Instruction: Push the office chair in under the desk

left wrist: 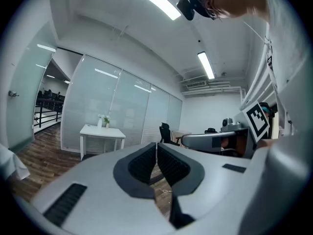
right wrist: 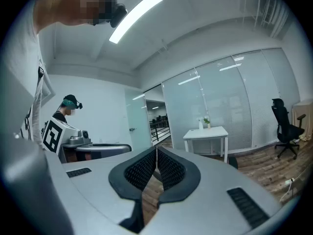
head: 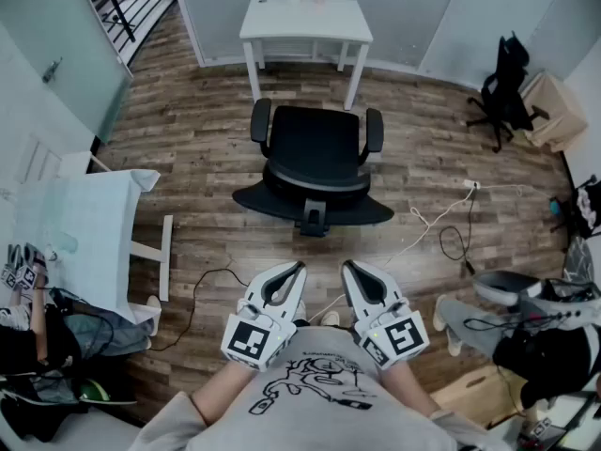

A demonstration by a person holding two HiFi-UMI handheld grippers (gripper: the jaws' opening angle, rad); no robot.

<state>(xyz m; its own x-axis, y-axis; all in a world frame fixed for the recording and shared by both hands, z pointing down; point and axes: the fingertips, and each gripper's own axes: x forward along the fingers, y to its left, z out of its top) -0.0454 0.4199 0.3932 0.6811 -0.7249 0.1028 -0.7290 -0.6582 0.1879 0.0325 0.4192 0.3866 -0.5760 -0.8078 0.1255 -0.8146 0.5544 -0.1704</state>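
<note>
A black office chair [head: 316,163] with armrests stands on the wood floor, its back toward me, pulled out from a small white desk [head: 305,20] at the far wall. The desk [left wrist: 102,131] also shows in the left gripper view, and the desk [right wrist: 206,133] in the right gripper view. My left gripper [head: 299,269] and right gripper [head: 346,267] are held close to my chest, well short of the chair, touching nothing. Both are shut with nothing between the jaws; the left gripper [left wrist: 156,146] and right gripper [right wrist: 156,150] tips meet.
A second black chair [head: 505,87] stands at the far right by a wooden box [head: 556,111]. A white table [head: 94,228] is at the left. Cables [head: 441,224] trail over the floor right of the chair. A person [head: 38,332] sits at the lower left; equipment [head: 526,294] crowds the right.
</note>
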